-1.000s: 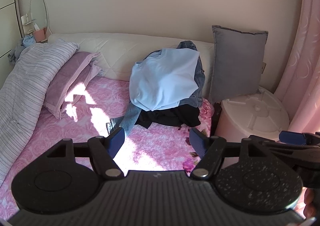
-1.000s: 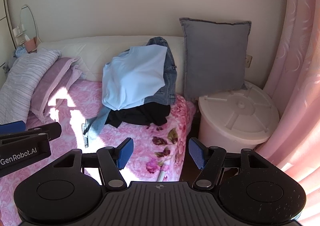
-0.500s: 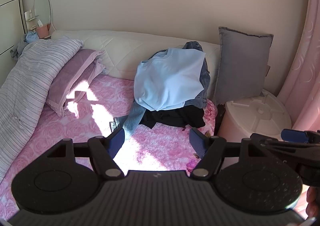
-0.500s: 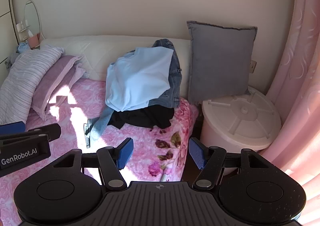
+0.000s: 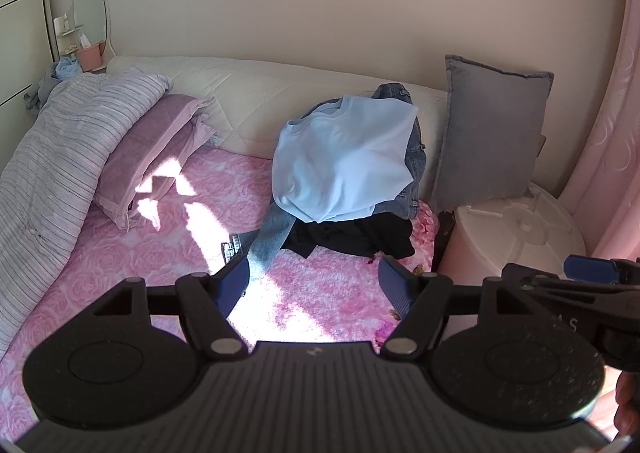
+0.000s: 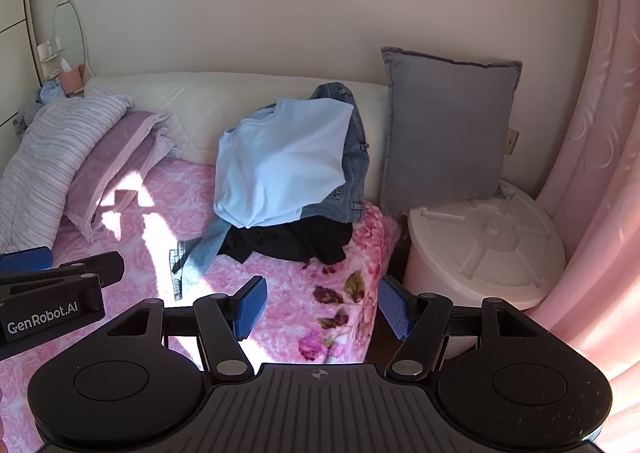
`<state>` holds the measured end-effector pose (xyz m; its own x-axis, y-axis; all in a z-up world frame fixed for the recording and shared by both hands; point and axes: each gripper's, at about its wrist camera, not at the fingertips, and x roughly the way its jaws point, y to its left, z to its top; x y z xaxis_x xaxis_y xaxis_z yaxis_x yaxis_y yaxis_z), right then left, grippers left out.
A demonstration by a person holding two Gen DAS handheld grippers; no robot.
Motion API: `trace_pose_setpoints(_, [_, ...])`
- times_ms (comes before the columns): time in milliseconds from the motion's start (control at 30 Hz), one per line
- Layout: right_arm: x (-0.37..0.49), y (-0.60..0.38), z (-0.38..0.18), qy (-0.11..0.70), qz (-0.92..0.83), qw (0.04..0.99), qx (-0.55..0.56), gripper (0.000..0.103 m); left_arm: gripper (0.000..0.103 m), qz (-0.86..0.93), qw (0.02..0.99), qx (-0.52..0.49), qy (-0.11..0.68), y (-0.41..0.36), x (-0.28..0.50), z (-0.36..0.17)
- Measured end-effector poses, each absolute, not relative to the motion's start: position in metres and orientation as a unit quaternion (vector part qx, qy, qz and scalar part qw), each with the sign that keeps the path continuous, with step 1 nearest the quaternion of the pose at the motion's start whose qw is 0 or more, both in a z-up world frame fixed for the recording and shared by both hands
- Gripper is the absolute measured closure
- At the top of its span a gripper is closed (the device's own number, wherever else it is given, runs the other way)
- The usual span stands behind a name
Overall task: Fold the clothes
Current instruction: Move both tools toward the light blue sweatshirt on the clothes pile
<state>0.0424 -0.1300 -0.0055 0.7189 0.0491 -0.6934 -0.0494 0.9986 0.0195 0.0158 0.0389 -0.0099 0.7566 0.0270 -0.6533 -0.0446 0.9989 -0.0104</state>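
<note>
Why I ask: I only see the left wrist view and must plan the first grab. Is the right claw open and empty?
Observer: Yes. The right claw shows both blue pads wide apart, with nothing between them.
Operator: What lies under it?
Observer: The edge of the bed. There the floral blanket drapes down the side, and a dark gap separates it from the white-lidded tub.
Operator: How does my left claw sit from outside?
Observer: The left claw shows at the left edge of the right wrist view, over the pink blanket and short of the light blue T-shirt on top of the pile.
</note>
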Motion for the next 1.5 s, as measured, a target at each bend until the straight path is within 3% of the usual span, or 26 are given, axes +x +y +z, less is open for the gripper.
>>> trace_pose_setpoints(833, [0.109,-0.134,-0.017,0.380,0.045,0.924,-0.021,0.038,0.035,0.036,0.929,-0.035,0.367,0.049,0.080,-0.021])
trace_pose_setpoints(1500, [0.240,-0.166,-0.049,0.416,0.076,0.906,-0.035,0.038,0.035,0.073,0.910,-0.049,0.406,0.018,0.209,-0.050])
